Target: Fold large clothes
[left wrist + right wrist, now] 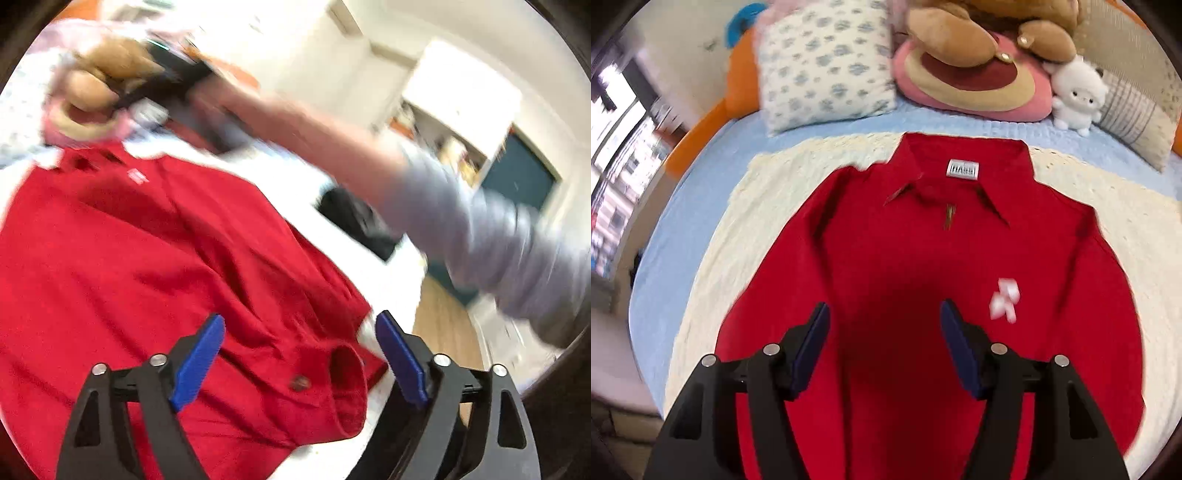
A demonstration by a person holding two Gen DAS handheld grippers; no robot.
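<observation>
Left wrist view: the left gripper (299, 363) stands with its blue pads well apart and nothing pinched. Directly beneath lies a buttoned cuff (345, 387) of the red shirt (147, 258), bunched and rolled near the edge of the white cover (391, 280). A person's arm in a grey sleeve (480, 236) crosses above the shirt, blurred. Judgement: the sleeve fold appears to be the step in hand; the cuff should be taken low on its edge, through both layers, then carried flat across the body so no roll stays.

Right wrist view: the right gripper (884, 354) is likewise spread, holding nothing, poised above the shirt's chest. The shirt lies face up, collar (960, 184) toward the pillow (827, 62) and soft toys (990, 44), on a cream blanket (713, 258) on the bed. Judgement: this hand would best pin or smooth the body panel while the sleeve comes across; wrinkles show along the far side seam.
</observation>
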